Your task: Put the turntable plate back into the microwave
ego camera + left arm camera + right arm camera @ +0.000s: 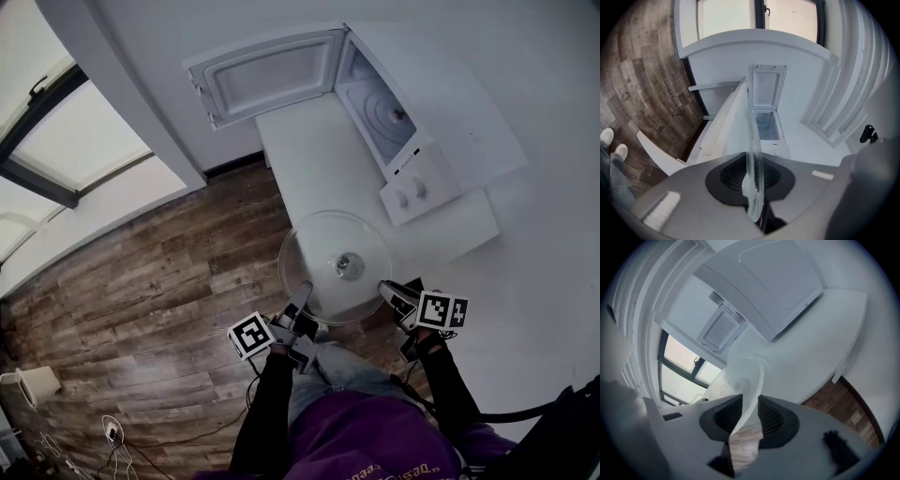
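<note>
Wood floor (pixel 141 281) runs beside a white tabletop (pixel 319 159), where a microwave (pixel 441 122) sits at the far end with its door (pixel 267 75) swung open. At the near end is the glass plate (pixel 335 265), partly past the tabletop's edge and well apart from the microwave. Left tongs (pixel 304 292) are clamped on its left rim. Right tongs (pixel 390 289) stand apart around the right rim, which lies against one pad with a gap at the other
</note>
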`<control>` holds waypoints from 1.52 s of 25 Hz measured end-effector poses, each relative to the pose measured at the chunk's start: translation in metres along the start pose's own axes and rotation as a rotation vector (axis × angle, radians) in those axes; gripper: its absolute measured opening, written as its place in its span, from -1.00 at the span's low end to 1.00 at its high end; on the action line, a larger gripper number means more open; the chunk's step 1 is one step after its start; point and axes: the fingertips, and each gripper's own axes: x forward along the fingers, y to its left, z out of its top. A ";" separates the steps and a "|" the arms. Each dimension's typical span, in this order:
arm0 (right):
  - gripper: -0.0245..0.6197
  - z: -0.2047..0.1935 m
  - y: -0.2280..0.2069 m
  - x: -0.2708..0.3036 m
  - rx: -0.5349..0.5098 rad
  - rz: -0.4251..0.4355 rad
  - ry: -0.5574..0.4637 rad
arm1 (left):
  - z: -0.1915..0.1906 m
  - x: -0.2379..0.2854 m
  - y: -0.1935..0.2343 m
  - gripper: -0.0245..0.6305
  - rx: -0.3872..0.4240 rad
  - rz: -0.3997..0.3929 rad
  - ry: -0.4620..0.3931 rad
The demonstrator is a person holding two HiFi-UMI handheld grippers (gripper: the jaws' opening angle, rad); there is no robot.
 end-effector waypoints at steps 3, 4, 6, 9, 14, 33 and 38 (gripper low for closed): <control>-0.60 0.008 0.012 -0.003 -0.032 0.029 -0.029 | 0.002 -0.007 -0.009 -0.83 -0.006 -0.035 -0.047; -0.60 0.012 0.016 -0.005 -0.042 0.034 -0.042 | 0.003 -0.008 -0.013 -0.83 -0.004 -0.047 -0.060; -0.60 0.019 0.024 -0.007 -0.051 0.047 -0.066 | 0.006 -0.008 -0.022 -0.82 0.003 -0.070 -0.084; -0.60 0.032 0.041 -0.009 -0.024 0.108 -0.099 | 0.014 -0.008 -0.037 -0.82 0.019 -0.115 -0.123; -0.60 0.047 0.075 -0.011 -0.025 0.243 -0.110 | 0.028 -0.012 -0.063 -0.82 0.032 -0.188 -0.205; -0.60 0.063 0.173 0.032 -0.107 0.472 -0.056 | 0.108 -0.001 -0.125 -0.78 0.097 -0.302 -0.314; -0.61 0.085 0.199 0.060 -0.022 0.502 -0.136 | 0.154 0.019 -0.131 -0.79 0.087 -0.297 -0.222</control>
